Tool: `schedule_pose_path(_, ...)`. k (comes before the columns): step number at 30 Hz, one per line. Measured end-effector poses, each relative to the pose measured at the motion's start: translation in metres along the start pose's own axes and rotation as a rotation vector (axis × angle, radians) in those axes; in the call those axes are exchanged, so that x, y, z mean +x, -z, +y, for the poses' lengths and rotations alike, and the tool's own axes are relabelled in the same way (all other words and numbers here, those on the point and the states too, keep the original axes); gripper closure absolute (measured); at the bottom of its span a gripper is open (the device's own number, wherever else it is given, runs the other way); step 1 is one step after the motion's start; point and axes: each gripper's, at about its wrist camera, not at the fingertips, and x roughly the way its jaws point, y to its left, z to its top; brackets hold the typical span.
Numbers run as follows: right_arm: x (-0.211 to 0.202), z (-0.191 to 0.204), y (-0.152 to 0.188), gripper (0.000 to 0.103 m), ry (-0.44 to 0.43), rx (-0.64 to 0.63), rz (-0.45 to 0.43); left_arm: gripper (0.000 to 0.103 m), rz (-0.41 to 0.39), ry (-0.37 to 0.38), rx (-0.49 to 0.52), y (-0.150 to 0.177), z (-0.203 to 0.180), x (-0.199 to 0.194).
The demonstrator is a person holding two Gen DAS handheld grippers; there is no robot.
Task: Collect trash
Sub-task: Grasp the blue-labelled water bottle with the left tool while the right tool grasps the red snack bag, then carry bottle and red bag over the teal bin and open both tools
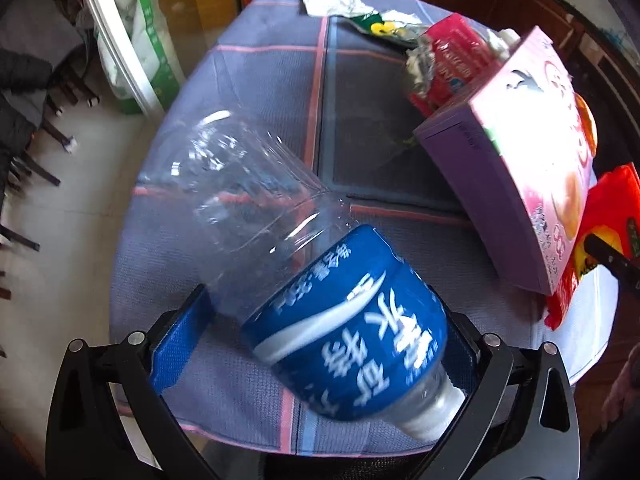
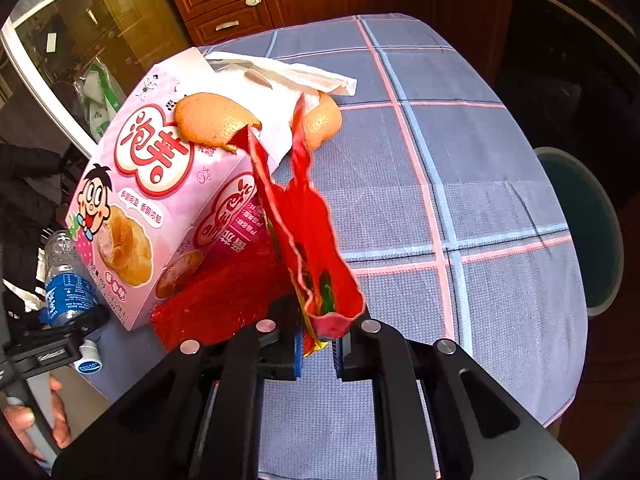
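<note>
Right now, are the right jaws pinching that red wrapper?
Touching. The right wrist view shows the right gripper closed on the red wrapper, its lower edge pinched.

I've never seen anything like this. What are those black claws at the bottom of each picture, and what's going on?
They are hand-held grabbers, one in each of a person's hands, each with a camera looking along its fingers. The left gripper is clamped on a clear bottle with a blue label. The right gripper pinches a red wrapper. On the checked tablecloth sit a pink snack box, orange peel, a napkin and more wrappers. They are collecting trash.
</note>
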Motion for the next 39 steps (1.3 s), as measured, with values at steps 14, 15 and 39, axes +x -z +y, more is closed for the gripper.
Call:
schedule_pose_path(14,-0.059,-0.017,0.006,0.094,0.046,0.004,-0.086,0.017,-0.196,0.098,0.137,0.002,-0.008,-0.066)
schedule_pose_path(15,-0.064,-0.020,0.006,0.094,0.054,0.008,-0.096,0.017,-0.206,0.104,0.147,0.004,-0.013,-0.072)
schedule_pose_path(39,-0.111,-0.254,-0.008,0.094,0.429,0.341,-0.131,0.017,-0.098,0.480,0.910,-0.015,-0.377,-0.044)
